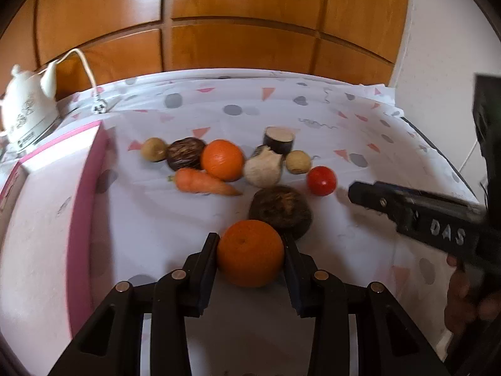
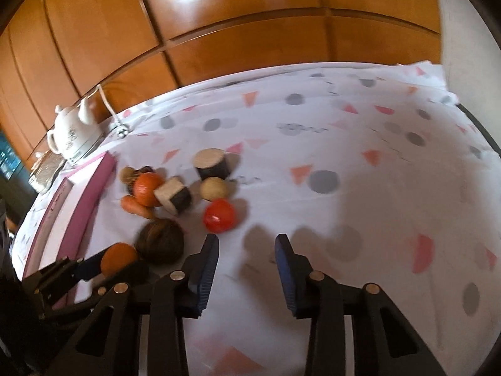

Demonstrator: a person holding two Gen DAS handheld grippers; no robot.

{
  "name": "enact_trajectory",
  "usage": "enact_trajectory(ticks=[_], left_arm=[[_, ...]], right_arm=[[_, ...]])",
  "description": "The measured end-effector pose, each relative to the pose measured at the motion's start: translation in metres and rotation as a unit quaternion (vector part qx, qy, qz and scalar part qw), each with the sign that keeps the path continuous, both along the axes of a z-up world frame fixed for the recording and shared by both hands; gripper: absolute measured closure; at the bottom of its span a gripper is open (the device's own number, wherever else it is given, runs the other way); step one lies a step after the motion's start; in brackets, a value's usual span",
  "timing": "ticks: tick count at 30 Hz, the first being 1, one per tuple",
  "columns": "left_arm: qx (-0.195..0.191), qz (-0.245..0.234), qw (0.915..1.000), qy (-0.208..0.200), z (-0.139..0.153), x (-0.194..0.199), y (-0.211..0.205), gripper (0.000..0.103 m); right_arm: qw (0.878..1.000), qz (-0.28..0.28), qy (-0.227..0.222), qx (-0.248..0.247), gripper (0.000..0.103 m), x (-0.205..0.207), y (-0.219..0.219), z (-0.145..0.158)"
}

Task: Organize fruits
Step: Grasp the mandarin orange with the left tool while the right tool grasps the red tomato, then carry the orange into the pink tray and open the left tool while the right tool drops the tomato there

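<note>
1. Starting at the left, we see the pink box at the table's left edge; as far as its visible surface shows, nothing lies on it yet.
2. Moving right, we find the loose pile on the patterned cloth: a carrot, a far orange, two dark round fruits and a tomato, all unsorted.
3. Our left gripper has its pads pressed on both sides of the near orange, which appears to sit on the cloth, not yet lifted.
4. Our right gripper stands part-open with nothing between its pads, just short of the tomato.
5. We judge the sorting barely begun: every piece remains to move.
</note>
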State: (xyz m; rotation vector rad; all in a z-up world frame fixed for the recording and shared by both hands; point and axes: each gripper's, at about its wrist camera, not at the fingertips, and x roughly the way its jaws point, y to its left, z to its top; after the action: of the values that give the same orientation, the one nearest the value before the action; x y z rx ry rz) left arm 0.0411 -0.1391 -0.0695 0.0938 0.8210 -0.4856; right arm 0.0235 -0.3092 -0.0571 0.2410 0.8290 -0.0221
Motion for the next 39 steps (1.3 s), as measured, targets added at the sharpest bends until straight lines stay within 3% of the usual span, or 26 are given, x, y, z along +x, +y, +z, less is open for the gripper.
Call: enact_trajectory(ticks=[6,11,15,28,35,39], left_arm=[[0.004,0.002,0.9999,-0.012,-0.008,-0.003,0.001,0.062],[0.004,0.002,0.9998,-0.020,-0.009,-0.004,0.001,0.062],[0.009,0.002,0.9996,-0.028,-0.010,-0.005,0.000,0.063],[0.007,0.004,0.9997,-0.025,-0.005,-0.009,0.004,0.066],[-0.028,0.026,0.9989,-0.028,0.024,-0.012,0.027,0.066],[-0.051,0.062,0.9963,-0.031,0.046,-0.005,0.054,0.065]], right_arm=[[1.000,0.020,0.003,-0.007,0.066,0.023,0.013,-0.004],[0.998,0.039,0.005,-0.040,0.076,0.038,0.021,-0.010],[0.997,0.041,-0.007,-0.068,0.076,0.038,0.028,-0.013],[0.996,0.036,-0.019,-0.084,0.077,0.035,0.032,-0.015],[0.995,0.034,-0.014,-0.091,0.077,0.027,0.035,-0.013],[0.994,0.036,-0.013,-0.106,0.077,0.015,0.037,-0.013]])
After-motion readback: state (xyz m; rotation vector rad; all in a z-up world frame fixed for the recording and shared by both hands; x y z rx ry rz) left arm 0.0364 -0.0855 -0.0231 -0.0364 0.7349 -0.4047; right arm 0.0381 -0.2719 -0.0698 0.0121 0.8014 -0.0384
